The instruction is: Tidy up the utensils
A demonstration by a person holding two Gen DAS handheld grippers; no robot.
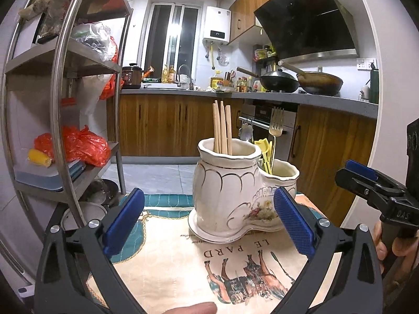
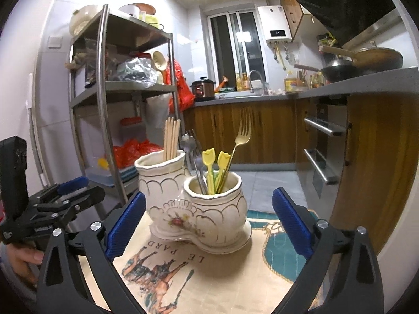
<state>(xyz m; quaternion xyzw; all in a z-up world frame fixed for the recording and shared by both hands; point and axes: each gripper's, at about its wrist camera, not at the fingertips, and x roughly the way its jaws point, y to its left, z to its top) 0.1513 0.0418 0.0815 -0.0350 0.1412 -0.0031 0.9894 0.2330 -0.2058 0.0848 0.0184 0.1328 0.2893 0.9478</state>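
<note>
Left wrist view: the ceramic utensil holder [image 1: 235, 191] is being framed mid-frame; left gripper [image 1: 209, 222] and right gripper [image 2: 209, 222] are being held wide open, empty; the gold fork [image 2: 239, 146] should be approached slowly, centred between pads

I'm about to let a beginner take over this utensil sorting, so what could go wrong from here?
1. The gold fork and chopsticks stand tall above the ceramic holder; a careless sweep of the open right hand-held gripper or left hand-held gripper could knock them.
2. The holder looks breakable and sits on a loose-looking cloth; snagging the cloth might drag or tip it.
3. The yellow tulip picks crowd the fork, so grabbing one may pull others out.
</note>
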